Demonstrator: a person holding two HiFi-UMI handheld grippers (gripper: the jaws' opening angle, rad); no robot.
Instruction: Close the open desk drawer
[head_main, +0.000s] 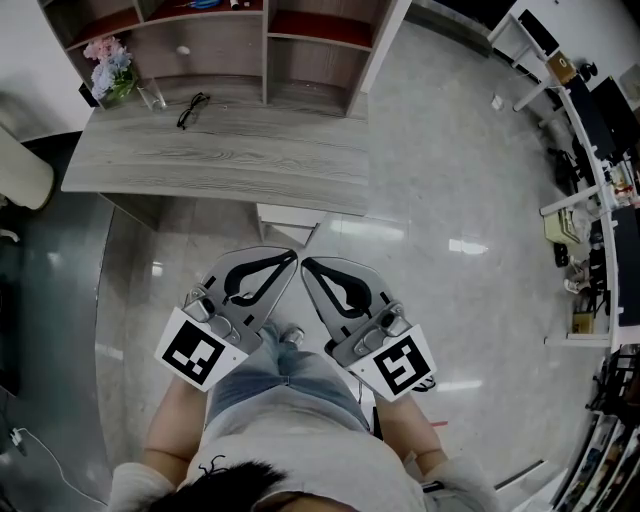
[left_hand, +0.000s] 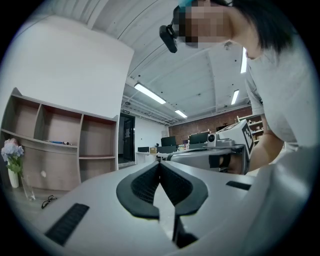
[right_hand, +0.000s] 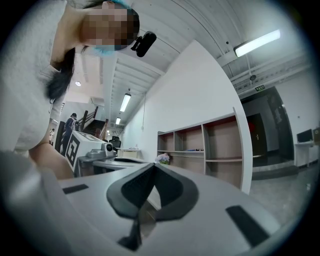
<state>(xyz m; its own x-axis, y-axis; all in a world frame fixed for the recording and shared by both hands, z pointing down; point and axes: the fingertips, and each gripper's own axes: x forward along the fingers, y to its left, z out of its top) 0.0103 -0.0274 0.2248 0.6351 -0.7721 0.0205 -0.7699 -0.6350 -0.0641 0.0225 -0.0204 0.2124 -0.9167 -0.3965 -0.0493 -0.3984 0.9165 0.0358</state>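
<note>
Drawer (head_main: 288, 222) pulled out, pale, poking from under the near edge of the grey wood table (head_main: 220, 160); seen from the head, just above centre, at 12 o'clock from both grippers and close beyond their tips, touched by neither.

Left gripper (head_main: 293, 257) held low in front of the body, pointing toward 1 o'clock; jaws closed, black pads meeting at the tip, nothing between them. Same reading in its own view: left gripper (left_hand: 160, 163) with pads pressed together into a point, only the room behind.

Right gripper (head_main: 305, 263) beside it, pointing toward 11 o'clock, so that the two tips nearly meet in a narrow V under the drawer. Jaws closed here too, and empty. In the right gripper view, right gripper (right_hand: 152, 165) with pads drawn tight together, aimed up toward the shelf unit (right_hand: 210, 150).

On the table, black glasses (head_main: 192, 108) at 11 o'clock, lying flat near the back edge; pink and blue flowers (head_main: 110, 68) further out at 10 o'clock, at the far left corner. Open-fronted shelf unit at 12 o'clock, standing along the back of the table. Glossy pale floor (head_main: 450, 230) spreading toward 3 o'clock.
</note>
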